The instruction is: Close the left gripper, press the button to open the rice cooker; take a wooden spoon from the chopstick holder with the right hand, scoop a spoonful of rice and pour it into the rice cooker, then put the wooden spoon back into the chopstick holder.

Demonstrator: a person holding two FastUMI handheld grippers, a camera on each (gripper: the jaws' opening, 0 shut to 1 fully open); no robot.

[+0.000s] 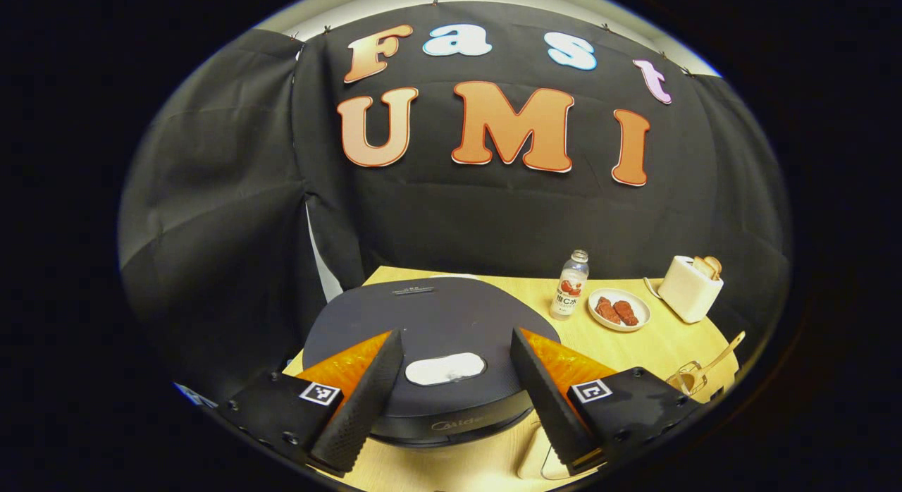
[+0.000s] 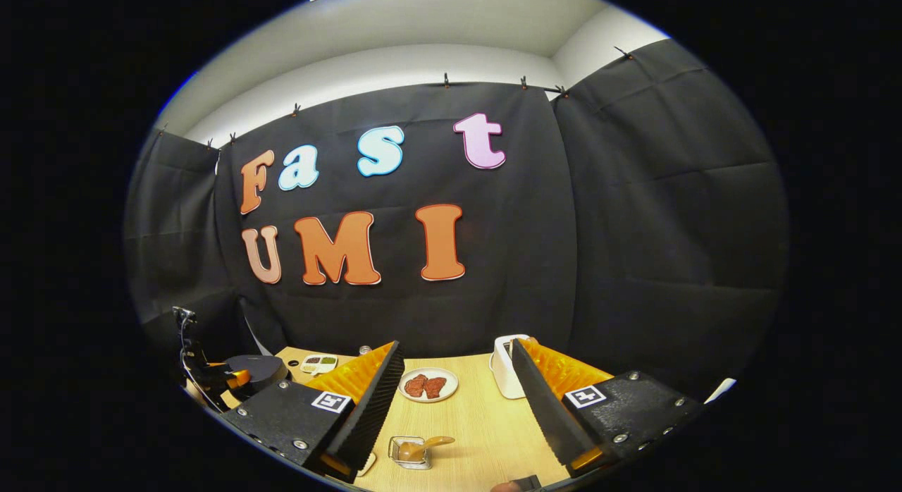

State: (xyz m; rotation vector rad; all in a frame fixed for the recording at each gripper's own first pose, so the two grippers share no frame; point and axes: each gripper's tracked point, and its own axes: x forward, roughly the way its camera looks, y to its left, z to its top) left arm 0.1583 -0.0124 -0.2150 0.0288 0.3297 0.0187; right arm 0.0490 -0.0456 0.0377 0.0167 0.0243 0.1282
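Dark grey rice cooker (image 1: pixel 430 323) with white button (image 1: pixel 445 369), pale wooden table (image 1: pixel 634 344), white toaster (image 1: pixel 689 289)

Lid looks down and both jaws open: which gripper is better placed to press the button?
Left. The left gripper hovers with open jaws over the dark round rice cooker, straddling its white oval button. The right gripper points at the wire chopstick holder.

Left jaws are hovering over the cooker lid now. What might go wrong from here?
1. The left gripper stands open over the rice cooker; its jaws straddle the white button, so pressing down now would likely miss it. Close first.
2. The wooden spoon leans in a small wire chopstick holder; pulling it sideways with the right gripper may tip the holder.
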